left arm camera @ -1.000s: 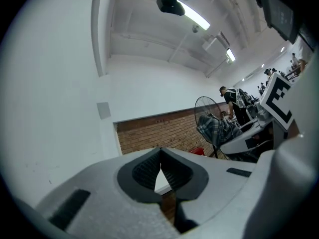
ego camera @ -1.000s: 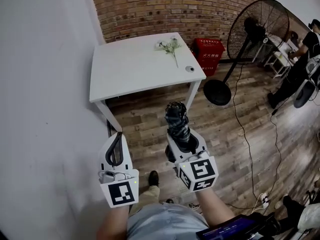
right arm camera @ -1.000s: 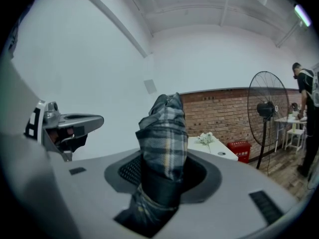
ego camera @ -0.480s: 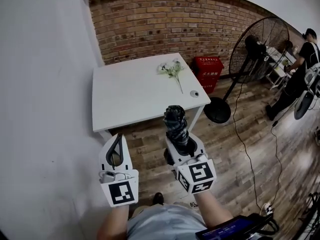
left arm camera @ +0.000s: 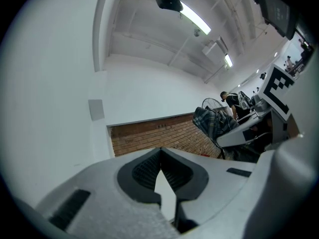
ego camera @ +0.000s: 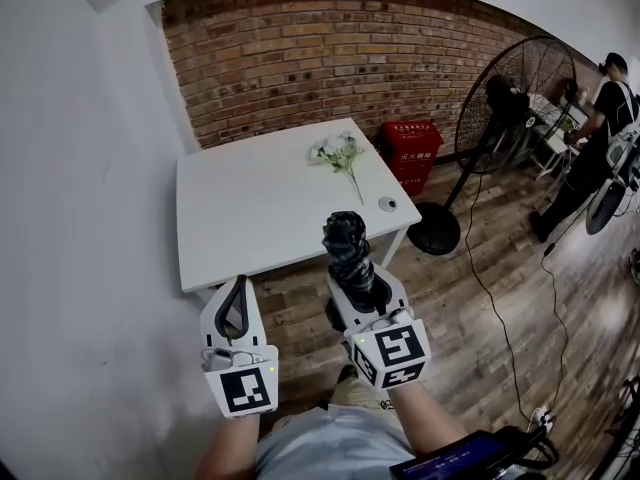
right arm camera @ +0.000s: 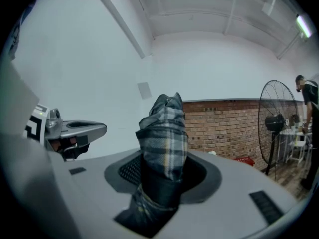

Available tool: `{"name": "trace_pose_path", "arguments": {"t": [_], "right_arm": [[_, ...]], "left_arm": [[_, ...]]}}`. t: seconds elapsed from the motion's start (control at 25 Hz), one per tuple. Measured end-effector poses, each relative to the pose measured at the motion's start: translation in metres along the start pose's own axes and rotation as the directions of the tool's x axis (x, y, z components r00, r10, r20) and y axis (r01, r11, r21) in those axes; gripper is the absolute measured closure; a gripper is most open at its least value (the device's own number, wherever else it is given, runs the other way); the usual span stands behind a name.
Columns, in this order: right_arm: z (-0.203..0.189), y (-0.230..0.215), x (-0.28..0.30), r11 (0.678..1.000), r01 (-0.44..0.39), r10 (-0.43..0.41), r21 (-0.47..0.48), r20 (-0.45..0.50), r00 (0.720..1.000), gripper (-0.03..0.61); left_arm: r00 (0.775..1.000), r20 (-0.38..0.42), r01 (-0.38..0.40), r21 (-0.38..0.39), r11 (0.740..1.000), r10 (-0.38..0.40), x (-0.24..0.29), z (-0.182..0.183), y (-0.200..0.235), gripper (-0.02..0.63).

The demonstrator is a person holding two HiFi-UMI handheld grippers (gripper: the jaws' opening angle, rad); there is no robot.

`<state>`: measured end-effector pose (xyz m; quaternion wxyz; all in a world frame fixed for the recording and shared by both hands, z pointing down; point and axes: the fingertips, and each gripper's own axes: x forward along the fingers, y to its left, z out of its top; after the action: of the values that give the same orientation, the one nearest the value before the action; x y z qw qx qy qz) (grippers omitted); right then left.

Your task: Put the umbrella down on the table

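The jaws of the right gripper (right arm camera: 162,176) are clamped on a folded plaid umbrella (right arm camera: 164,133), gripping its dark lower end so that the checked fabric sticks out ahead of them. The jaws of the left gripper (left arm camera: 160,151) are closed tip to tip with nothing between them. Seen from the head camera, the umbrella (ego camera: 347,240) is in the air in the right gripper (ego camera: 362,286), in front of the near edge of a white bench (ego camera: 250,208) and not resting on it. The left gripper (ego camera: 236,293) is level beside it and plays no part in the hold. The near half of the bench is bare. A sprig of white flowers (ego camera: 340,153) lies toward the far side and a small round object (ego camera: 387,204) sits near the right edge. A brick wall (ego camera: 300,58), a red crate (ego camera: 410,138) and a standing fan (ego camera: 520,98) lie beyond. The step in hand looks like the carry to the bench, and it is best finished over the bare near stretch, well clear of the flowers and the round object. A folded umbrella is likely to roll, so it should come down on its side and away from the edge. The jaws should part only once the bench bears its weight, and the gripper should then draw straight back so the fabric does not drag.
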<state>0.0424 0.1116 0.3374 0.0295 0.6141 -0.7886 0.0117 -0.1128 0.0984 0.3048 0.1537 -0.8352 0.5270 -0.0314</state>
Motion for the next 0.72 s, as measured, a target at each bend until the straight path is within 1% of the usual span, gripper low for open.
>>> {"name": "trace_pose_path", "arguments": {"t": [0.24,0.4,0.48,0.6,0.72], "right_arm": [[-0.001,-0.018,0.019,1.0,0.016,-0.016,-0.004,0.004,1.0,0.393],[-0.006,-0.037,0.038,1.0,0.026,-0.026,-0.007,0.006,1.0,0.393],[-0.01,-0.049,0.049,0.999,0.037,-0.037,-0.027,-0.003,0.999,0.393],[-0.017,-0.067,0.07,0.996,0.047,-0.048,-0.073,-0.021,0.999,0.393],[-0.023,-0.089,0.1,0.998,0.037,-0.038,-0.051,-0.026,0.999,0.393]], "left_arm": [[1.0,-0.014,0.019,-0.005,1.0,-0.019,0.026,-0.014,-0.004,0.606],[0.999,-0.04,0.022,-0.005,1.0,-0.022,0.049,-0.03,-0.007,0.606],[0.998,-0.058,0.023,0.0,1.0,-0.023,0.063,-0.038,-0.007,0.606],[0.995,-0.097,0.0,0.014,1.0,0.002,0.087,-0.052,0.0,0.606],[0.992,-0.122,-0.038,0.033,0.999,0.042,0.117,-0.065,0.015,0.606]]}}
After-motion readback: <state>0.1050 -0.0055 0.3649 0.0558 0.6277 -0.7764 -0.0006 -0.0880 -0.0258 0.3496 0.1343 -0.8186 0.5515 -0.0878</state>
